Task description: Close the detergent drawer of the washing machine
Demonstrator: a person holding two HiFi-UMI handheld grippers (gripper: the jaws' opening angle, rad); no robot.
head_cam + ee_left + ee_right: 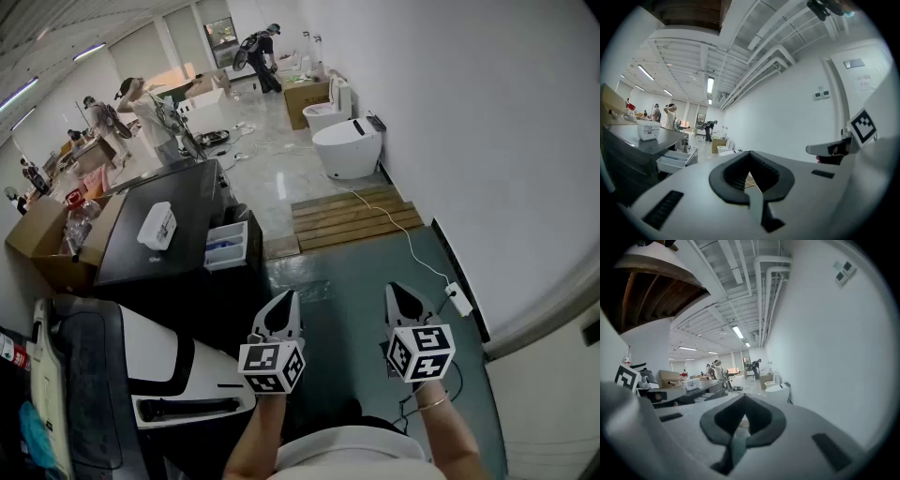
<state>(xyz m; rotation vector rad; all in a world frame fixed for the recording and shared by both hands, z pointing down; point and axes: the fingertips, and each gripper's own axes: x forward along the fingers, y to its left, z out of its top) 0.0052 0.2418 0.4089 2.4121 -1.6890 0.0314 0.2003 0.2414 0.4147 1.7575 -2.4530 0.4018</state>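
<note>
In the head view a black-topped washing machine [178, 216] stands left of centre, and its white detergent drawer [227, 246] juts out of the front, pulled open. My left gripper [284, 305] hovers over the green floor, below and right of the drawer and well clear of it; it is shut and holds nothing. My right gripper [401, 298] floats beside it, also shut and empty. The left gripper view shows its own shut jaws [750, 161], with the open drawer [675, 159] far off to the left. The right gripper view shows shut jaws [743, 404].
A white box [157, 225] lies on the machine's top. Another white and black appliance [150, 361] stands at lower left. A wooden pallet [352, 216] and two toilets [347, 145] lie ahead. A power strip [459, 298] with cable lies by the right wall. People work far back.
</note>
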